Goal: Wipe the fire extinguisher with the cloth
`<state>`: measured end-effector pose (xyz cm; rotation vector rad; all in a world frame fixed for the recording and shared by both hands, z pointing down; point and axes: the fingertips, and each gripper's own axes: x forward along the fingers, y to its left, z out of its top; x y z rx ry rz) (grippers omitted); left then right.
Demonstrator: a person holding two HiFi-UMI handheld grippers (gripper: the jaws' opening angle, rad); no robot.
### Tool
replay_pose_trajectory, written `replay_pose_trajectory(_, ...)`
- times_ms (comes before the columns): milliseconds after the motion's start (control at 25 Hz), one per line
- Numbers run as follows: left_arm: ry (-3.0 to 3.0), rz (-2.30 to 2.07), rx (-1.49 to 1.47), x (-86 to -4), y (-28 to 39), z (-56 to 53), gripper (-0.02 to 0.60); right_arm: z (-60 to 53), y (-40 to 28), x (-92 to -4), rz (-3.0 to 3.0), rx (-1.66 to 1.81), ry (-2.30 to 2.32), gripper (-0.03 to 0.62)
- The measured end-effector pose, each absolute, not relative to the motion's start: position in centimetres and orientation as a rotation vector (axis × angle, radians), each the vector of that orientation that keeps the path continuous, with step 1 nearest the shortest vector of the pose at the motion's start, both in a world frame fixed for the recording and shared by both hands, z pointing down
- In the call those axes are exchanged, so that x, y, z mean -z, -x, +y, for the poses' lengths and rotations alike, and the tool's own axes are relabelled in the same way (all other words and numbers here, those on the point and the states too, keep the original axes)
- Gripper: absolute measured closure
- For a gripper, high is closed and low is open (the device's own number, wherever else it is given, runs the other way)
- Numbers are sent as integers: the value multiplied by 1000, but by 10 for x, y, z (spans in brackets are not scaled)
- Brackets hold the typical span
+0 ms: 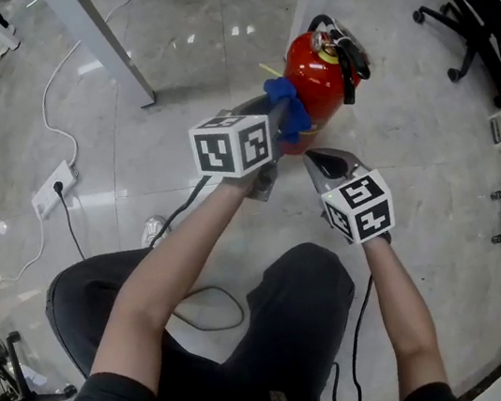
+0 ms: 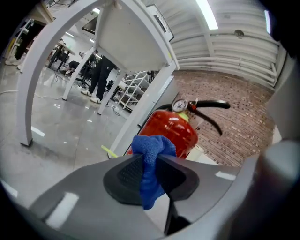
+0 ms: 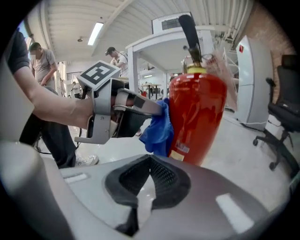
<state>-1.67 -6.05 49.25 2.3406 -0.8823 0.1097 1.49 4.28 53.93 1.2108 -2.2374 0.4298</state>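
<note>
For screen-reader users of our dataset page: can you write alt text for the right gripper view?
The left tongs hold a blue cloth against the side of a red fire extinguisher. In the foreground the right tongs are shut and empty.

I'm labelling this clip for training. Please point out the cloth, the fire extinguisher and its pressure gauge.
cloth [image 2: 151,150], left gripper view, the bunched blue top.
fire extinguisher [image 3: 199,108], right gripper view, middle of the red body.
pressure gauge [image 2: 178,105], left gripper view, the dial face.
</note>
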Motion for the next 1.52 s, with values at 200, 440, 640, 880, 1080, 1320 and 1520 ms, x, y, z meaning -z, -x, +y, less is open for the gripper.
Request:
replay_pose_trajectory(200,-2393,-828,10,-459,15,-58,522,28,-13,-504,-2315,-208,-1322,589)
replay_pose_trajectory(440,-2396,-848,-3,-467,16,-59,522,12,-1,-507,-2326,-190,-1352,494)
replay_pose_trajectory(640,-2357,-861,-62,-489,12,-56,522,-9,3,-528,-2266,-185,-1366,496)
replay_pose_trajectory(880,-2274,-844,-141,-547,9,-43,522,-12,-5,-588,-2173,-304,-1336,591)
replay_pose_trajectory(1080,-2227,-807,-235,-611,6,-38,521,-7,-11,-644,-2110,-438,-1335,591)
replay_pose_trajectory(1320,-2146,-779,-365,-687,2,-31,520,-4,-23,-703,-2037,-559,-1338,591)
replay_pose_trajectory(1520,-2087,-763,-405,-732,0,-31,520,-9,-25,-731,-2024,-629,-1358,591)
